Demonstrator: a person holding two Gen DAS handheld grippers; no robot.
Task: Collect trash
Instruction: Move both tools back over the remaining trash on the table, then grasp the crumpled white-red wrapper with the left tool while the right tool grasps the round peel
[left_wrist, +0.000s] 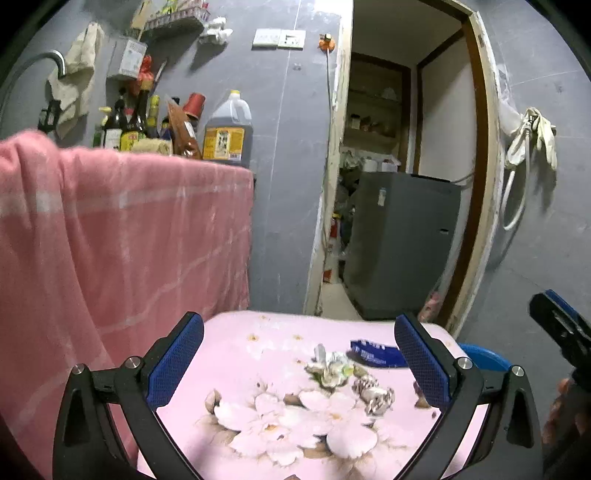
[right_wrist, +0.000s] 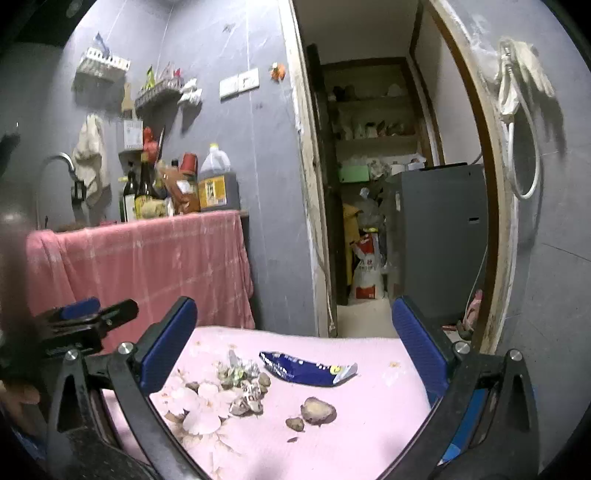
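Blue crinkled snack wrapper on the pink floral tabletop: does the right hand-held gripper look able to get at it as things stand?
Probably yes. The right hand-held gripper stands open and empty, and the blue crinkled snack wrapper lies flat between its fingers' lines, with bare pink floral tabletop before it. The crumpled foil scraps sit to the wrapper's left, apart.

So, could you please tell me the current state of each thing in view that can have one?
Left gripper: open, fingers empty.
Right gripper: open, fingers empty.
Blue wrapper: flattened, lying on the pink table.
Crumpled wrappers: bunched together, left of the blue wrapper.
Brown scraps: loose on the table, not collected.
Oil jug: upright, capped.
Doorway: open.
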